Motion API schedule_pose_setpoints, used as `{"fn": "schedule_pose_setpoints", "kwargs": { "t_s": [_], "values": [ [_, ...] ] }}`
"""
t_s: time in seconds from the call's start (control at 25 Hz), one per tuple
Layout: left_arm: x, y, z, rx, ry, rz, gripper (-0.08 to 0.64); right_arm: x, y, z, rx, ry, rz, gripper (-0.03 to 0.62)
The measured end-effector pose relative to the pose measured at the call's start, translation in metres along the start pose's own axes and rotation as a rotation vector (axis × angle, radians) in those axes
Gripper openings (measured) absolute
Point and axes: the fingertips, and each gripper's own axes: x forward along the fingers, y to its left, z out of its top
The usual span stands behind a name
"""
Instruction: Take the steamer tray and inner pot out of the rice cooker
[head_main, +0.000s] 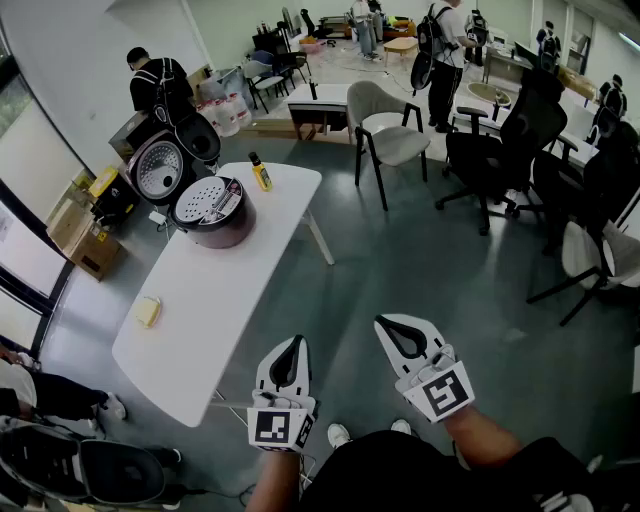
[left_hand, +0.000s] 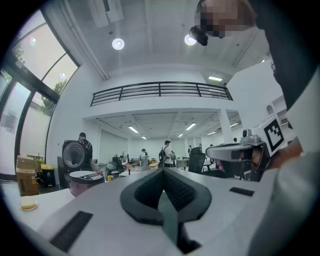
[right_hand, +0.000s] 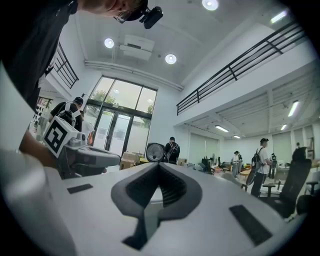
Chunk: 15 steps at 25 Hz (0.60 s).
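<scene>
The dark rice cooker stands at the far end of a white table with its lid swung up. A perforated steamer tray sits in its mouth; the inner pot is hidden beneath. Both grippers hover over the floor, well short of the table and to its right. My left gripper is shut and empty, and so is my right gripper. In the left gripper view the cooker shows far off at the left beyond the shut jaws. The right gripper view shows its shut jaws and the raised lid.
A yellow bottle stands on the table beside the cooker, and a yellow block lies near the table's near end. Chairs and desks stand to the right. Several people are at the back. Cardboard boxes sit on the floor at the left.
</scene>
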Motion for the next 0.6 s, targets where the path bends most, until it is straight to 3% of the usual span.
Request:
{"fn": "schedule_pose_setpoints", "kwargs": {
  "t_s": [0.6],
  "values": [
    [-0.035, 0.029, -0.006, -0.031, 0.043, 0.004, 0.0, 0.017, 0.048, 0.002, 0.009, 0.042, -0.032, -0.002]
  ]
}}
